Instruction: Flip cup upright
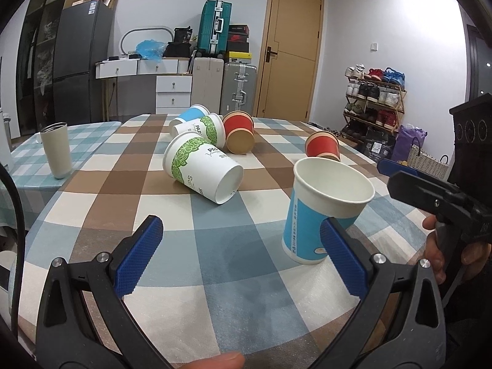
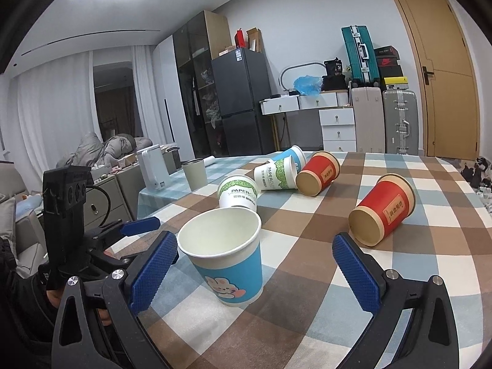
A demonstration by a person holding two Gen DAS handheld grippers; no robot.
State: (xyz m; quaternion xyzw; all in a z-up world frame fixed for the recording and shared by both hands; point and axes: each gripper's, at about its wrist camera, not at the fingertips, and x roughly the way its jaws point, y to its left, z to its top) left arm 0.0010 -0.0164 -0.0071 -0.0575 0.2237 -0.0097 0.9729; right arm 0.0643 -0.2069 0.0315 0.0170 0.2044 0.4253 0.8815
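A blue paper cup (image 1: 319, 212) stands upright on the checked tablecloth (image 1: 215, 246), mouth up; it also shows in the right wrist view (image 2: 227, 261). My left gripper (image 1: 243, 258) is open and empty, its right finger just in front of the cup. My right gripper (image 2: 255, 273) is open and empty, with the cup between its fingers near the left one. Several other cups lie on their sides: a green-leaf cup (image 1: 200, 166), a second one (image 1: 206, 129), a blue one (image 1: 190, 115), and two red ones (image 1: 240, 132) (image 1: 323, 147).
A white tumbler (image 1: 57, 150) stands upright at the table's left side. A white kettle (image 2: 152, 169) stands further left. The right gripper shows at the right edge of the left wrist view (image 1: 430, 190). Suitcases, drawers, a fridge and a shoe rack stand beyond the table.
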